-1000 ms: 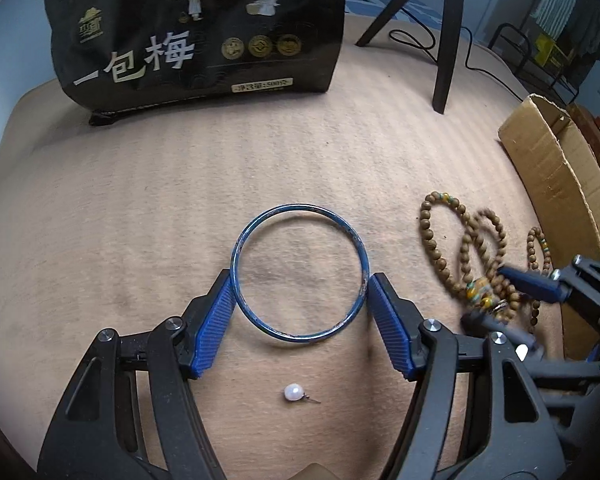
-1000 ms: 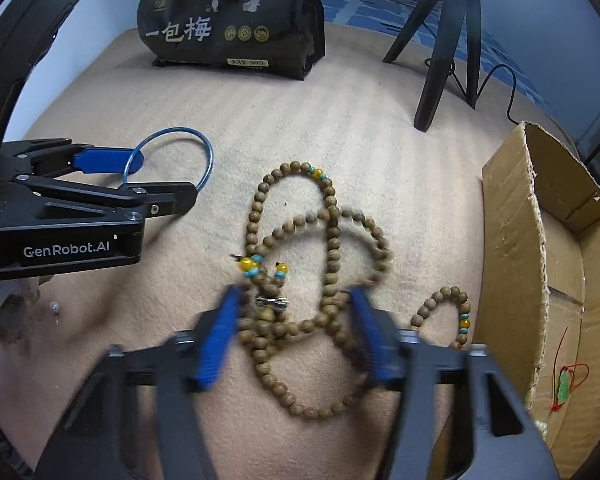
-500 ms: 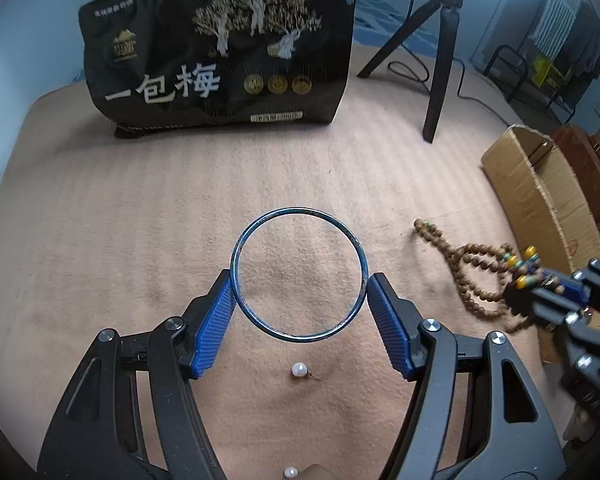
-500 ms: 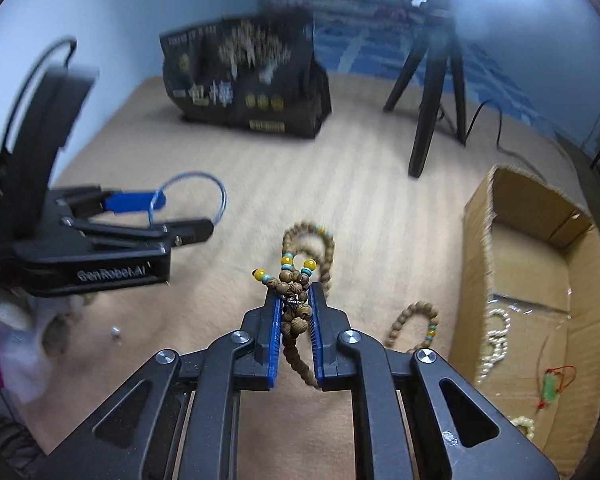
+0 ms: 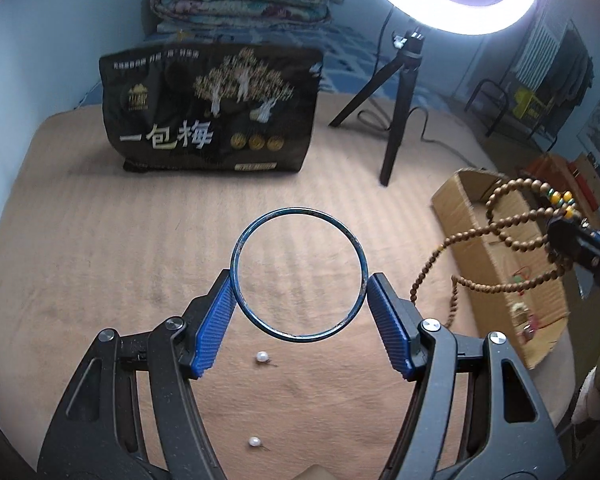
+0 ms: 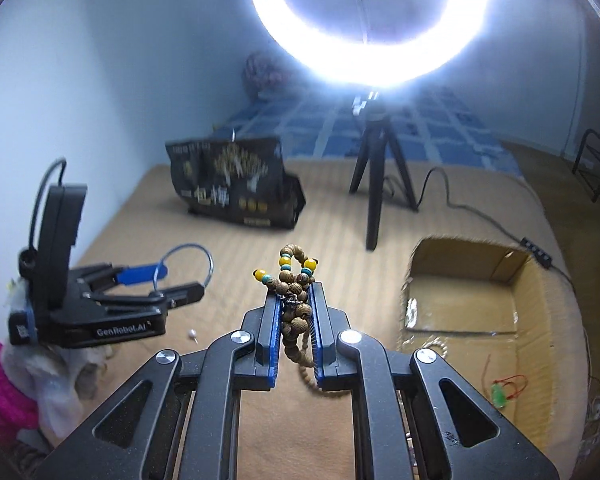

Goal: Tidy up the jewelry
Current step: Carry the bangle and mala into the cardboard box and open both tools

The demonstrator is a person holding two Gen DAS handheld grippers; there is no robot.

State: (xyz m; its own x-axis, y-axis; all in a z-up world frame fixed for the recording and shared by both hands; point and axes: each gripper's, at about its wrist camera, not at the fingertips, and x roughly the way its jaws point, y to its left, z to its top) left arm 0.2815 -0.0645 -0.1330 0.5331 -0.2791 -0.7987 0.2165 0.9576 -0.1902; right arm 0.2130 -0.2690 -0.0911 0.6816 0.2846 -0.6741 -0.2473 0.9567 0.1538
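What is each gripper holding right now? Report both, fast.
Left gripper: closed on the blue bangle, lifted clear of the blanket.
Right gripper: shut on the wooden bead necklace, loops hanging below.

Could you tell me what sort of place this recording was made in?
Probably a bedroom used as a makeshift recording spot: a folded quilt on a blue checked bed, a ring light on a tripod, and clothes hanging at the side.
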